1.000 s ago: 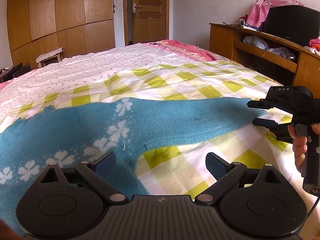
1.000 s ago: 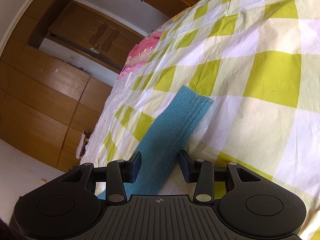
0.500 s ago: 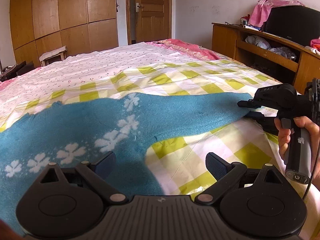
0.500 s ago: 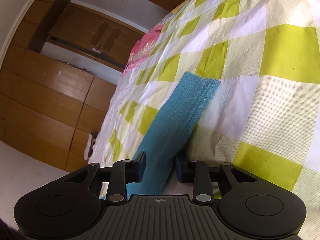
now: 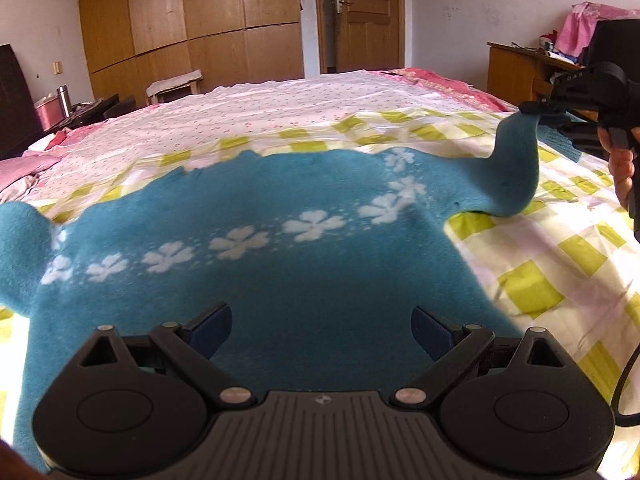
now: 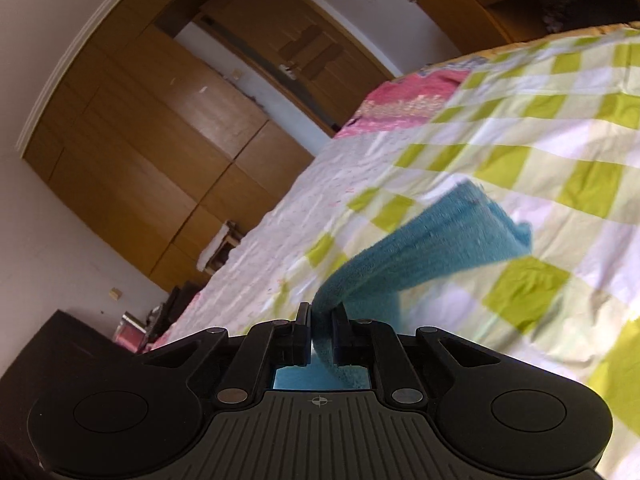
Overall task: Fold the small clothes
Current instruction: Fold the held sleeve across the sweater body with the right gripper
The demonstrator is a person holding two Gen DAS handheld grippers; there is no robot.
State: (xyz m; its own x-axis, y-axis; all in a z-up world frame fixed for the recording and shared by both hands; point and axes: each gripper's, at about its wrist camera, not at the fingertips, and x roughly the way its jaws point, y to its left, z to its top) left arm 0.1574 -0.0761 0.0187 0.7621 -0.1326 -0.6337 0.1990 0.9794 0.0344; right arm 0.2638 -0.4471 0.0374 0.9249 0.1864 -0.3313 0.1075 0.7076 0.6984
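Two grippers over checked bedspread (image 5: 532,292): right jaws clamping teal sweater (image 5: 280,280) sleeve, left agape.

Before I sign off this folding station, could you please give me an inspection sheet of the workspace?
Surface: bed with green-checked sheet, floral sheet beyond.
Job's things: blue sweater spread flat; its sleeve lifted off the bed.
Clutter: nothing seen on the bed near the sweater.
Grippers: right gripper shut on the sleeve; left gripper open, empty, over the sweater body.
Cables: black cable at the right edge.
Surroundings: wooden wardrobe, door, desk.
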